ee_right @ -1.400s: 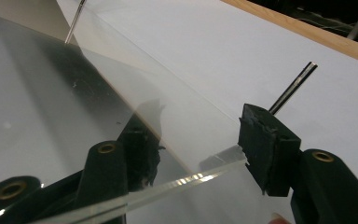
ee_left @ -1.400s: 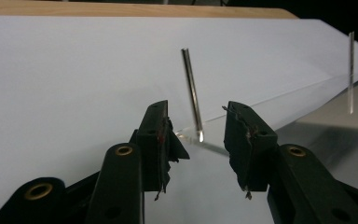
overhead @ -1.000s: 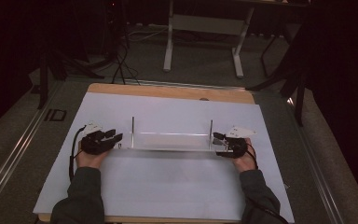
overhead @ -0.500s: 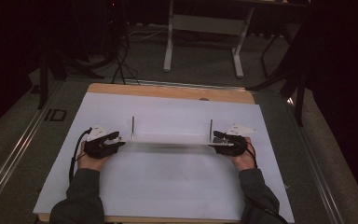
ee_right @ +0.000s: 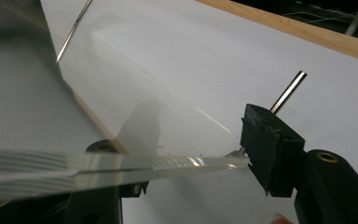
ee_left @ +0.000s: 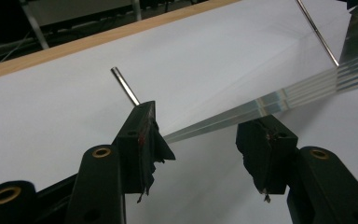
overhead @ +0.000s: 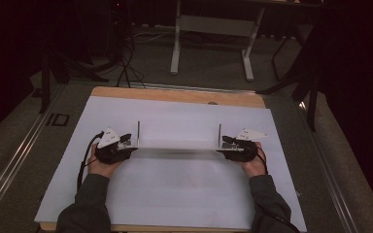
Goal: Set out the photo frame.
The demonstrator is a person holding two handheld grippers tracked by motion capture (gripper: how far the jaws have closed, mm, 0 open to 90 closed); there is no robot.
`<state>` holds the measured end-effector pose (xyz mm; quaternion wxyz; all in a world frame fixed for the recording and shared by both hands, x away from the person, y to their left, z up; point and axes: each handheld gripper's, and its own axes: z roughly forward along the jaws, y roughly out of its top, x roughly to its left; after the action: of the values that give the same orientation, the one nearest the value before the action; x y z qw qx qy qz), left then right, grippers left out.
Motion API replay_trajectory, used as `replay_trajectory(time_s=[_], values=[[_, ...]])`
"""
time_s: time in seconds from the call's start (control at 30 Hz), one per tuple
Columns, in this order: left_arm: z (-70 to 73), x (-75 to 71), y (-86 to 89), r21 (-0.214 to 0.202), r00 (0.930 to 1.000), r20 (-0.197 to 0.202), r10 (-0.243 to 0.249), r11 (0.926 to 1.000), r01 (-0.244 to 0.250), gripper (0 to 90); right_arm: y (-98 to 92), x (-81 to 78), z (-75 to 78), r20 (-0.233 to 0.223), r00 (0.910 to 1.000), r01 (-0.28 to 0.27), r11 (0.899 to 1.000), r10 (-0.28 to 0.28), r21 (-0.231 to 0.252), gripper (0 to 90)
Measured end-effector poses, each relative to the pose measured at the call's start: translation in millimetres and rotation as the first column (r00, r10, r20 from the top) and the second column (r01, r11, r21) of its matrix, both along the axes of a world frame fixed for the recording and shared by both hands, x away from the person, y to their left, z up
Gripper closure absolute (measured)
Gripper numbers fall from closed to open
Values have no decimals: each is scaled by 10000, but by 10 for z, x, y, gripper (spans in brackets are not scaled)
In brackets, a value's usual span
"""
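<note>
Now my left hand-held gripper (ee_left: 200, 154) has just been opening, its jaws wide with the clear acrylic plate's (overhead: 177, 143) end between them (pads apart from it). My right hand-held gripper (ee_right: 191, 163) clamps the other end. Two metal rods (overhead: 138, 131) stand upright on the plate, above the white bench (overhead: 175, 194).

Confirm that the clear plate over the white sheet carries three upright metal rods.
Not right: the count is wrong. The clear plate over the white sheet carries two upright metal rods, the left rod near one end and the right rod near the other. The high view shows both.
</note>
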<state>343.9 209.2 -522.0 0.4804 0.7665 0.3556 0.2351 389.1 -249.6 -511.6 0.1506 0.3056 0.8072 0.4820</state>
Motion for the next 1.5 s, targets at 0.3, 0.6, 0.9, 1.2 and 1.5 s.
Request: replay_trajectory(time_s=[0.3,0.6,0.9,1.2,1.5], values=[[31,41,-117,-50,10000,57,-59,10000,59,453,-12,19,1,-196,9998,91,9990,-82,447,422],[32,64,-107,-339,9999,-107,22,9994,-25,439,-5,38,19,-364,9990,269,9982,-250,529,414],[33,83,-103,-393,9999,-35,154,9991,-155,362,-6,60,31,-526,9981,352,9979,-324,547,405],[26,98,-92,-671,10000,-62,19,9977,-23,375,-4,77,40,-694,9965,498,9970,-456,594,396],[13,103,-86,-852,10000,51,33,9964,-29,377,-2,98,57,-861,9952,511,9967,-456,623,388]])
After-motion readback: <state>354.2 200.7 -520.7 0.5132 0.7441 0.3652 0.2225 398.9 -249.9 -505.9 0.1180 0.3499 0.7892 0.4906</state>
